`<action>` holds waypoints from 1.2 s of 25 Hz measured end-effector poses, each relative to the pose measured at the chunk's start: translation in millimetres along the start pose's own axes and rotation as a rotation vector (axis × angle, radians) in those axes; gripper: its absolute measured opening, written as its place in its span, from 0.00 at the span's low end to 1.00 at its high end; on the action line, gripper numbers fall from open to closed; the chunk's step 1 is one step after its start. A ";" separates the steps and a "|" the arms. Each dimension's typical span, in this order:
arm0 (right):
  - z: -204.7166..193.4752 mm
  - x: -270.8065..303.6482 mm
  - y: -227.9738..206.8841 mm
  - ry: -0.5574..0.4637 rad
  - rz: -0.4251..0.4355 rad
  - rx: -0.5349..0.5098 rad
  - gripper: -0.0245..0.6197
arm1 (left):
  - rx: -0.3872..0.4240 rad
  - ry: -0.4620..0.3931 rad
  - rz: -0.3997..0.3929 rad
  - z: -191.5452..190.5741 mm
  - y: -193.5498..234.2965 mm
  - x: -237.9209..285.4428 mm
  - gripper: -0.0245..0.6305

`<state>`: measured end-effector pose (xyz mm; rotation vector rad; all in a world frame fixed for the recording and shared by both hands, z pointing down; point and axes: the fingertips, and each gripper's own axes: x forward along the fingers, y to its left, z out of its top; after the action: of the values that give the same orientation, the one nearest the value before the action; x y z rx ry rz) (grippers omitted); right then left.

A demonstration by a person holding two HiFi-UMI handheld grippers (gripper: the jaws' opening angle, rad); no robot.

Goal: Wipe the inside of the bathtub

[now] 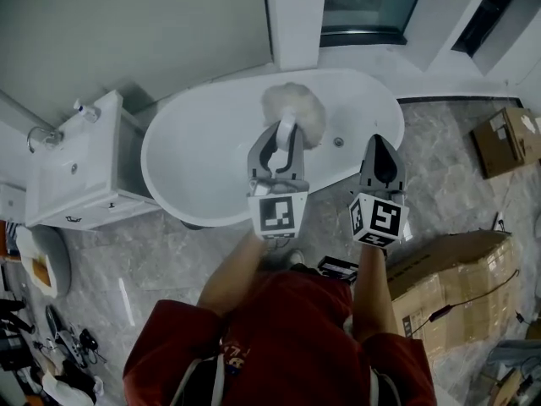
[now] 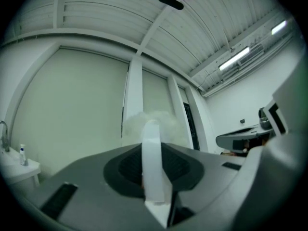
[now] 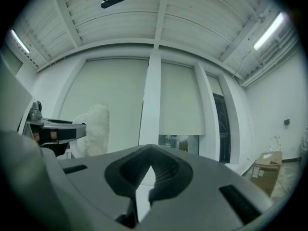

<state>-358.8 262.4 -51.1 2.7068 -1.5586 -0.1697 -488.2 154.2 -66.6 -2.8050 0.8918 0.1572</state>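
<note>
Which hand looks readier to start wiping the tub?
Left. The left gripper is clamped on the handle of the fluffy white brush, whose head hangs over the bathtub. The right gripper is shut and holds nothing.

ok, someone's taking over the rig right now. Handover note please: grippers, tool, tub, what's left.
Left gripper: shut on the white handle of the fluffy duster, held about level and aimed at the far wall.
Right gripper: shut, nothing in it, just right of the left one by the tub's near rim.
Bathtub: directly in front. The duster head shows over its far side, left of the drain; can't tell if it touches.
Done: duster in hand.
Left: probably all the wiping. Lower the duster in and wipe the inside.
</note>
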 end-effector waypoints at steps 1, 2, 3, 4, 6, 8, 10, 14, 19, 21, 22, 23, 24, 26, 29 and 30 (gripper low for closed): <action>-1.2 -2.9 -10.3 0.003 -0.008 0.001 0.05 | -0.005 -0.001 -0.010 0.5 -9.7 4.2 0.19; -2.2 -6.5 -19.8 0.005 -0.014 0.002 0.05 | -0.008 -0.002 -0.020 1.3 -19.8 7.9 0.19; -3.5 -10.5 -28.7 0.006 -0.020 0.003 0.05 | -0.010 -0.003 -0.033 2.0 -30.3 11.5 0.19; -5.2 -14.7 -37.1 0.009 -0.029 0.004 0.05 | -0.012 -0.004 -0.047 2.5 -40.8 15.2 0.19; -9.0 -22.3 -53.0 0.016 -0.054 0.004 0.05 | -0.023 -0.004 -0.079 3.3 -60.2 23.1 0.19; -12.7 -25.9 -69.6 0.022 -0.078 0.010 0.05 | -0.024 -0.011 -0.104 5.6 -77.0 31.8 0.19; -15.8 -27.5 -89.6 0.017 -0.100 0.019 0.05 | -0.016 -0.022 -0.123 7.2 -94.2 41.2 0.19; -23.9 -20.9 -120.5 -0.029 -0.105 0.043 0.05 | -0.003 -0.020 -0.161 -3.0 -123.2 64.4 0.19; -43.0 18.4 -141.6 -0.009 -0.088 -0.017 0.05 | -0.012 -0.002 -0.171 -23.2 -139.2 111.2 0.19; -51.2 34.9 -158.3 0.001 -0.093 -0.017 0.05 | -0.021 0.003 -0.171 -31.1 -148.8 131.7 0.19; -54.3 44.0 -167.3 0.006 -0.097 -0.013 0.05 | -0.027 0.008 -0.171 -35.3 -153.0 142.8 0.19; -56.8 53.7 -175.4 0.011 -0.097 -0.009 0.05 | -0.035 0.014 -0.170 -39.7 -156.2 154.1 0.19; -58.8 63.6 -182.4 0.016 -0.094 -0.010 0.05 | -0.043 0.022 -0.167 -43.6 -158.6 165.5 0.19; -61.3 83.2 -195.5 0.024 -0.085 -0.027 0.05 | -0.053 0.033 -0.158 -48.8 -162.9 188.0 0.19; -62.1 112.6 -217.9 0.022 -0.083 -0.031 0.05 | -0.054 0.035 -0.147 -53.1 -170.4 221.6 0.19; -61.6 122.7 -224.6 0.018 -0.081 -0.028 0.05 | -0.056 0.036 -0.143 -54.8 -172.0 232.1 0.19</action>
<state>-98.0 266.9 -15.4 2.7439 -1.4314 -0.1658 -197.3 149.9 -23.9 -2.9195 0.7009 0.1122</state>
